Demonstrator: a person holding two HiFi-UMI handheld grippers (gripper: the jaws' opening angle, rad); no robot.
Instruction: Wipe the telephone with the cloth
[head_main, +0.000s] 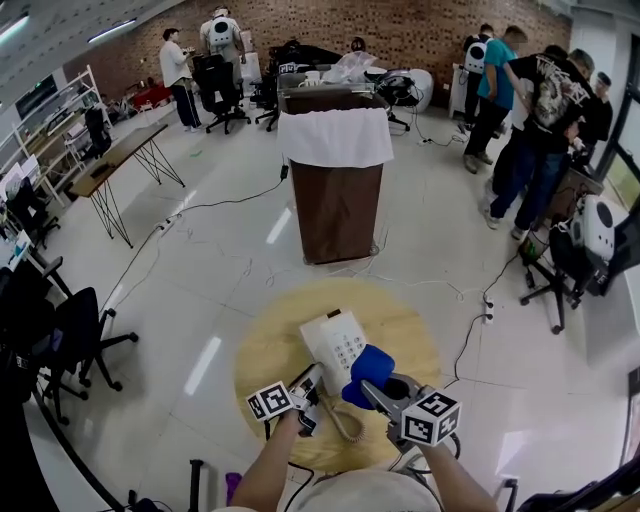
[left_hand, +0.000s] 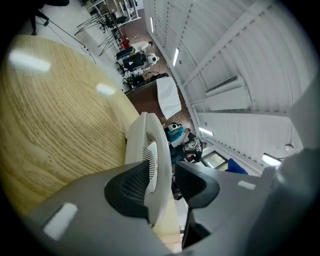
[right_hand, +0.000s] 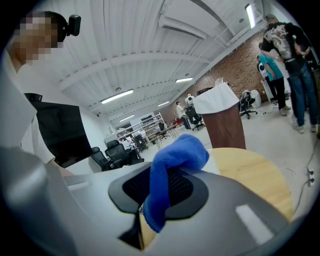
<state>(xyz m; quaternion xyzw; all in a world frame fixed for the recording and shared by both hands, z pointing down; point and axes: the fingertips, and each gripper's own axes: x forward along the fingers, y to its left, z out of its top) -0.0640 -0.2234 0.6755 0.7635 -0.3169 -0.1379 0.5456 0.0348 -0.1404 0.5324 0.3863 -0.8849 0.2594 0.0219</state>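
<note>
Head view looks steeply down onto the table (head_main: 268, 352); both gripper views skim its top (close, nearly level), sharing it.

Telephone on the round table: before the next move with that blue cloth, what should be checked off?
1. Cloth clamped in the right gripper's jaws: ok.
2. Handset gripped by the left gripper: not ok. It stands between the jaws, with a gap on one side.
3. Telephone resting on the table: ok.
4. Cloth touching the telephone: cannot tell. The head view shows it over the telephone's near edge, but not whether they meet.
</note>
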